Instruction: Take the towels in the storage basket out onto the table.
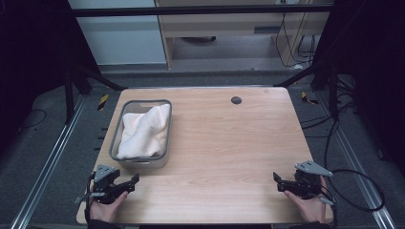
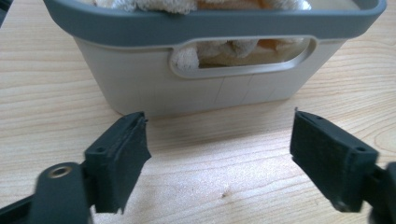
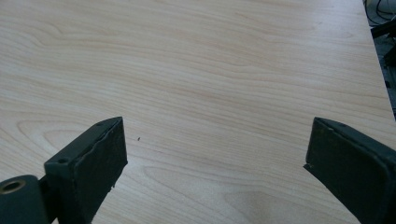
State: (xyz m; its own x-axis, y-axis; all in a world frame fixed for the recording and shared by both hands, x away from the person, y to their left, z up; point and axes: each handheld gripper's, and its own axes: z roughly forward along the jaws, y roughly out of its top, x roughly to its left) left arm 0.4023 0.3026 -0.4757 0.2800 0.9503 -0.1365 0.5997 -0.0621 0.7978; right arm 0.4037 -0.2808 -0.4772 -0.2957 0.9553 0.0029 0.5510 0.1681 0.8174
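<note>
The wooden table [image 1: 224, 143] spans the middle of the high view, bare except for the grey basket [image 1: 141, 134] at centre left. The white towel [image 1: 143, 131] lies bunched inside the basket, one corner riding up over the far right rim. Judging from how things lie, the work on the towel has not begun: nothing grips it, and both tools sit back at the table's near edge, so reaching in, taking hold and lifting or laying it out all appear to be left.

In the lower left of the high view the left gripper [image 1: 128, 182] rests low on the table, held from below by a hand, its jaws pointing up and right toward the basket's near wall. In the left gripper view that wall fills the upper half of the frame, the towel showing through the handle slot [image 2: 243, 52]; the jaws stand wide apart with nothing between them, just short of the basket.

In the lower right of the high view the right gripper [image 1: 278, 182] points leftward across bare wood, well apart from the basket. Its jaws are also spread wide and empty in the right gripper view.
</note>
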